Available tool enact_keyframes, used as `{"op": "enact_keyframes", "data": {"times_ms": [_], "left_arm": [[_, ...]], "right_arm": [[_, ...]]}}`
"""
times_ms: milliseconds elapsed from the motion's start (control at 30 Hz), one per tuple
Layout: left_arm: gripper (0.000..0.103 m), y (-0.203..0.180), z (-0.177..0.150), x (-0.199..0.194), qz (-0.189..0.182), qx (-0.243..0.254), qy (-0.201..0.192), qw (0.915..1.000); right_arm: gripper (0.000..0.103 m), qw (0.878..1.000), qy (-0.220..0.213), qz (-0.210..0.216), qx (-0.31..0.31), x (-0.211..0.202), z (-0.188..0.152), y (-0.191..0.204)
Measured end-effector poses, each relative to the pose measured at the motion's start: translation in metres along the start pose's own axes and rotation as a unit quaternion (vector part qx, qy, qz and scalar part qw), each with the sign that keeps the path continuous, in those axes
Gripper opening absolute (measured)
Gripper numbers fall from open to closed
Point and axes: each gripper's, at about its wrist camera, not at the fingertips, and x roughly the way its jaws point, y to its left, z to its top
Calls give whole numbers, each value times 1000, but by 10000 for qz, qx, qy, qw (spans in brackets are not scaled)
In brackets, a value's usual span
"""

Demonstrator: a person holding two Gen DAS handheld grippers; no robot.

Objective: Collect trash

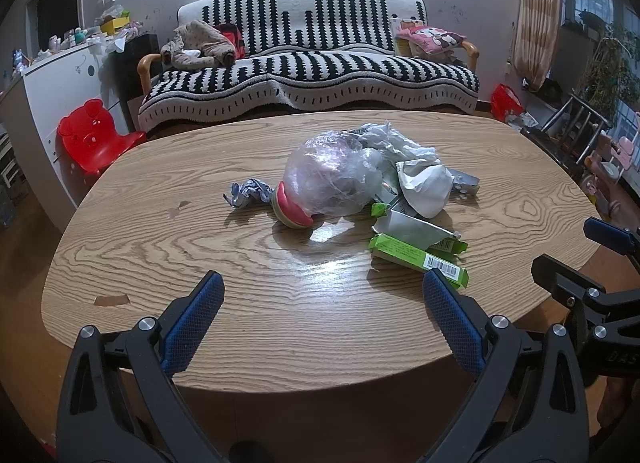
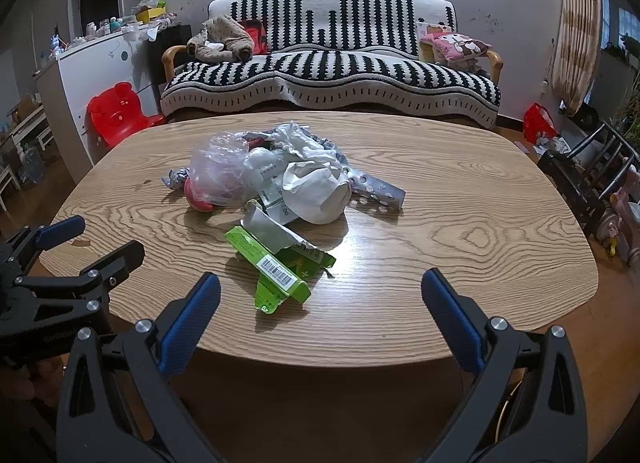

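A pile of trash lies in the middle of the wooden table (image 1: 160, 223): a clear plastic bag (image 1: 332, 175) over a pink-rimmed cup (image 1: 290, 209), a crumpled blue-white wrapper (image 1: 250, 192), white crumpled paper (image 1: 424, 187), a grey blister pack (image 1: 464, 183) and flattened green cartons (image 1: 416, 253). My left gripper (image 1: 322, 287) is open and empty over the near table edge, short of the pile. My right gripper (image 2: 320, 287) is open and empty, with the green carton (image 2: 276, 275) just beyond its left finger. The same pile (image 2: 280, 179) lies further ahead in the right wrist view.
A black-and-white striped sofa (image 1: 312, 63) stands behind the table. A red child's chair (image 1: 94, 135) and a white cabinet (image 1: 60, 87) are at the left. A dark metal chair (image 2: 588, 175) and toys stand at the right. Each gripper shows at the edge of the other's view.
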Motion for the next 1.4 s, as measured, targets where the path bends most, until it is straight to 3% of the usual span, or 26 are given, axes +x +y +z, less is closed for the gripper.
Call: {"op": "enact_keyframes", "data": {"times_ms": [1167, 1400], "left_arm": [[97, 3, -4, 4, -22, -26, 44, 10000], [97, 22, -6, 13, -98, -11, 202, 9997]], "right_arm": [[97, 10000, 11, 55, 6, 0, 0, 2], [97, 9994, 33, 295, -183, 9, 3, 4]]}}
